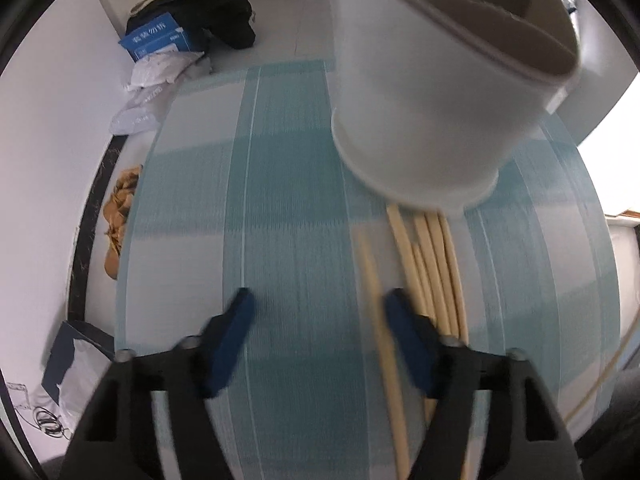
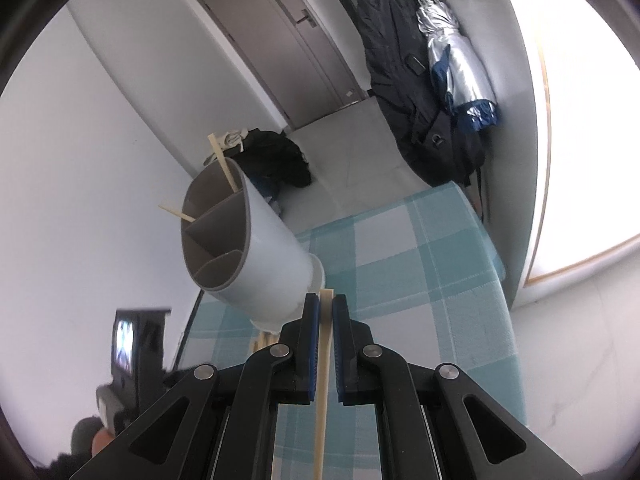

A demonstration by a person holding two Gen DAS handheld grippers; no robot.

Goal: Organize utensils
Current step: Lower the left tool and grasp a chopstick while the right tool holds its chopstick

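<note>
At lower centre of the right wrist view, the right gripper (image 2: 325, 300) is clamping one pale wooden chopstick (image 2: 322, 380) between blue pads. A smooth grey cylindrical holder (image 2: 256, 256), divided inside, is standing on checked woven cloth (image 2: 420, 264), upper left of the gripper. Left gripper (image 1: 320, 300) is hanging open above loose chopsticks (image 1: 436, 264), gripping nothing.
</note>
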